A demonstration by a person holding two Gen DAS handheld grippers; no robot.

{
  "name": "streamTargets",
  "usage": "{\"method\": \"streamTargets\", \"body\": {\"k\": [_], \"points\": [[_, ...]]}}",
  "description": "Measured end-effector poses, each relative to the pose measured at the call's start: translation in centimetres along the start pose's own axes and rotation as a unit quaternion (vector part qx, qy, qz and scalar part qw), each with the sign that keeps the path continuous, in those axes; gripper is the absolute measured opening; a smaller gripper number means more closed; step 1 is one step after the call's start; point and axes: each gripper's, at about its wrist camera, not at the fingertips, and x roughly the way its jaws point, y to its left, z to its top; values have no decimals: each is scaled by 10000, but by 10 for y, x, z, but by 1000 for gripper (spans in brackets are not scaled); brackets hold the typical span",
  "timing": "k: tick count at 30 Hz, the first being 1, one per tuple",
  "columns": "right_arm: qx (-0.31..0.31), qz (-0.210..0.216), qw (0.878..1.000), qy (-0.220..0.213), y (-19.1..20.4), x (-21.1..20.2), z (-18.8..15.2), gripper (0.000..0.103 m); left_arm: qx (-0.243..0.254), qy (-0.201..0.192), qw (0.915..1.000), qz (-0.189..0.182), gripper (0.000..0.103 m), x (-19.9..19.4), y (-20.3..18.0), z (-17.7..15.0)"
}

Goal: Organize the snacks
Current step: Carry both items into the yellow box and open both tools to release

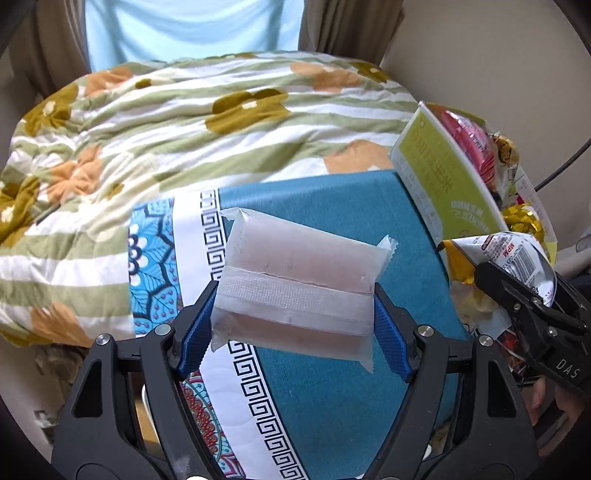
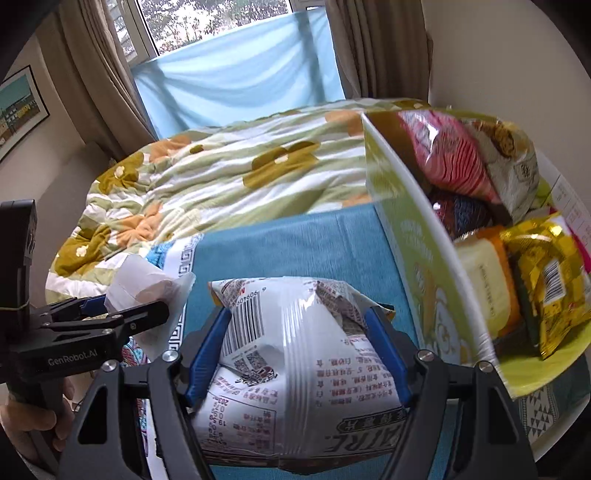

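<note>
Left gripper [image 1: 295,314] clamped on a frosted pouch [image 1: 299,291], frame centre. Right gripper [image 2: 297,350] clamped on a white bag [image 2: 295,369], lower centre. Green box [image 2: 436,266] of snacks at right.

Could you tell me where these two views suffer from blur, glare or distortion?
Left wrist: fisheye bends the quilt; dark corners; the frosted packet is sharp. Right wrist: the green box wall is smeared; glare streaks the chip bag; the window is bright.
</note>
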Motion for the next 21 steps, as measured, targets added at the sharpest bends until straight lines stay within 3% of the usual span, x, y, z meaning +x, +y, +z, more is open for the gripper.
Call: {"method": "streamTargets", "body": {"k": [5, 10, 16, 21], "points": [[64, 84, 9984, -552, -16, -57, 30, 70, 228, -316, 9992, -87, 75, -37, -45, 28], [69, -102, 9965, -831, -60, -100, 53, 70, 308, -439, 9978, -396, 75, -44, -116, 53], [114, -307, 9958, -852, -132, -127, 71, 70, 413, -361, 9969, -557, 75, -18, -213, 69], [116, -284, 9967, -755, -186, -125, 79, 70, 343, -128, 9981, -499, 75, 22, -268, 73]]}}
